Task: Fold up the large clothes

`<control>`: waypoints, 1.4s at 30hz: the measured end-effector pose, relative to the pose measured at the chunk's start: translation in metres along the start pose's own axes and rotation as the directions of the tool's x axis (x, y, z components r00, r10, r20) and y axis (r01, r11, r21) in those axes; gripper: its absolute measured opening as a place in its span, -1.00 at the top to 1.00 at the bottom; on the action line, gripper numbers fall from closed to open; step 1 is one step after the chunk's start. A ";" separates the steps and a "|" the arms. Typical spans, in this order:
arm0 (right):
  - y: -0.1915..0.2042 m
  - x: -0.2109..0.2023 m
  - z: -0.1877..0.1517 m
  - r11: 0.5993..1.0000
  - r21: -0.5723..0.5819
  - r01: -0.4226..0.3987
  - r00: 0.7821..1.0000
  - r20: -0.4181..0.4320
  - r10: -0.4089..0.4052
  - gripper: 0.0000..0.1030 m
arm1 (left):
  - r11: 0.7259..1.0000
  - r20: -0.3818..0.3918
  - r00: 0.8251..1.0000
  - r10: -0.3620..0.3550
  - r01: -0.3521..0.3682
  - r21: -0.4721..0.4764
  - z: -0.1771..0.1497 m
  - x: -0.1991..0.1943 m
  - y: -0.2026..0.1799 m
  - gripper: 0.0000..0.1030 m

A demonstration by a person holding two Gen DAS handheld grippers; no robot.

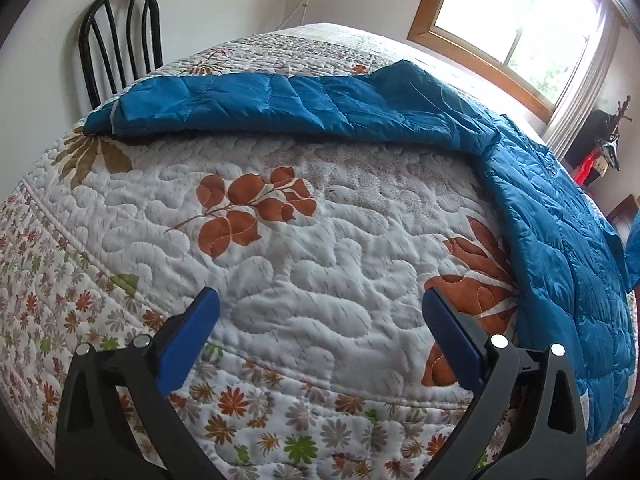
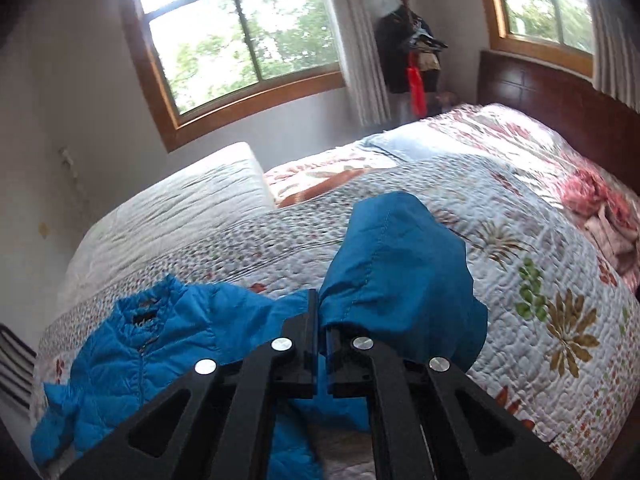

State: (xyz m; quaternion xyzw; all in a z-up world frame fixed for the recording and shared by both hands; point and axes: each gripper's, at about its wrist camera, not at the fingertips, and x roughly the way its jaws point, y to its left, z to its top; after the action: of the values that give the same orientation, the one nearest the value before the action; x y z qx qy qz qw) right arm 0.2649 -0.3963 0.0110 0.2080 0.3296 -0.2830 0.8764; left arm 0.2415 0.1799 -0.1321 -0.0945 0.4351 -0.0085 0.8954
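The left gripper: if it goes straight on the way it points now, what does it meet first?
Most likely the bare quilt. The left gripper is open and empty, pointing down at it. The blue jacket lies farther off and to the right.

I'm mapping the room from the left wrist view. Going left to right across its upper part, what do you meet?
Black chair → blue jacket sleeve lying across the quilt → wood-framed window → white curtain → coat stand at the far right edge.
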 end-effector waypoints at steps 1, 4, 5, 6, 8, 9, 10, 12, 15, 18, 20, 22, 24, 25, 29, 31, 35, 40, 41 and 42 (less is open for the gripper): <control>0.021 0.004 -0.002 0.999 -0.044 -0.024 1.000 -0.011 0.023 0.96 | 0.999 0.010 0.999 0.035 -0.035 0.003 0.000 -0.003 0.003 -0.94; 0.081 0.015 -0.015 0.979 -0.172 -0.110 0.994 -0.046 0.103 0.96 | 0.996 0.022 0.996 0.085 -0.085 0.018 0.003 -0.007 0.013 -0.94; 0.100 0.019 -0.021 0.967 -0.216 -0.139 0.990 -0.059 0.129 0.96 | 0.994 0.021 0.994 0.109 -0.109 0.018 0.004 -0.008 0.018 -0.94; 0.122 0.023 -0.029 0.948 -0.267 -0.172 0.985 -0.079 0.156 0.96 | 0.993 0.023 0.993 0.118 -0.118 0.018 0.005 -0.009 0.023 -0.94; 0.169 0.032 -0.050 0.885 -0.396 -0.245 0.968 -0.155 0.198 0.96 | 0.990 0.017 0.990 0.138 -0.138 0.006 0.005 -0.007 0.033 -0.94; 0.192 0.041 -0.067 0.829 -0.460 -0.318 0.943 -0.241 0.228 0.91 | 0.992 -0.005 0.992 0.124 -0.124 -0.011 0.005 -0.002 0.039 -0.94; 0.209 0.048 -0.083 0.779 -0.485 -0.397 0.909 -0.329 0.258 0.89 | 0.994 -0.012 0.994 0.111 -0.111 -0.023 0.005 -0.001 0.043 -0.94; 0.234 0.054 -0.113 0.692 -0.492 -0.528 0.829 -0.474 0.296 0.75 | 0.995 -0.003 0.995 0.096 -0.096 -0.027 0.007 -0.002 0.047 -0.94; 0.232 0.042 -0.139 0.660 -0.518 -0.544 0.823 -0.483 0.298 0.27 | 0.996 0.000 0.996 0.085 -0.084 -0.029 0.008 -0.004 0.049 -0.94; 0.205 0.025 -0.139 0.687 -0.463 -0.560 0.811 -0.476 0.341 0.23 | 0.996 0.012 0.996 0.084 -0.083 -0.035 0.017 -0.003 0.051 -0.94; 0.181 0.019 -0.130 0.727 -0.424 -0.541 0.821 -0.452 0.348 0.23 | 0.996 0.017 0.996 0.086 -0.086 -0.020 0.026 0.001 0.045 -0.94; 0.158 0.020 -0.121 0.776 -0.410 -0.479 0.856 -0.413 0.310 0.23 | 0.995 0.032 0.995 0.099 -0.099 0.008 0.034 0.004 0.039 -0.94; 0.138 0.027 -0.115 0.815 -0.389 -0.429 0.877 -0.397 0.272 0.23 | 0.994 0.034 0.994 0.105 -0.106 0.018 0.039 0.008 0.036 -0.94; 0.131 0.030 -0.114 0.831 -0.391 -0.396 0.890 -0.385 0.243 0.23 | 0.994 0.030 0.994 0.107 -0.108 0.017 0.042 0.011 0.036 -0.94; 0.113 0.049 -0.117 0.855 -0.388 -0.344 0.898 -0.403 0.178 0.21 | 0.994 0.008 0.994 0.112 -0.112 0.010 0.045 0.020 0.037 -0.94; 0.114 0.058 -0.122 0.853 -0.391 -0.346 0.890 -0.424 0.167 0.20 | 0.994 0.004 0.994 0.113 -0.113 0.008 0.045 0.023 0.038 -0.94; 0.115 0.058 -0.115 0.862 -0.342 -0.375 0.877 -0.433 0.209 0.20 | 0.993 -0.001 0.993 0.119 -0.119 0.015 0.045 0.026 0.037 -0.94; 0.118 0.056 -0.090 0.881 -0.182 -0.437 0.837 -0.439 0.325 -0.01 | 0.993 -0.003 0.993 0.114 -0.114 0.019 0.044 0.028 0.039 -0.94; 0.119 0.059 -0.087 0.892 -0.167 -0.421 0.841 -0.439 0.315 -0.02 | 0.993 -0.002 0.994 0.113 -0.113 0.018 0.045 0.030 0.038 -0.94; 0.118 0.065 -0.082 0.906 -0.135 -0.400 0.843 -0.442 0.307 -0.08 | 0.994 0.000 0.994 0.110 -0.110 0.016 0.045 0.030 0.038 -0.94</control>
State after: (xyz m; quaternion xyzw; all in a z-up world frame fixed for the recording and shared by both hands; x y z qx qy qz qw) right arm 0.3425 -0.2858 -0.0705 0.2210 0.4912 -0.0269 0.8421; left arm 0.2927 0.2220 -0.1348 -0.0634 0.4400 0.0371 0.8950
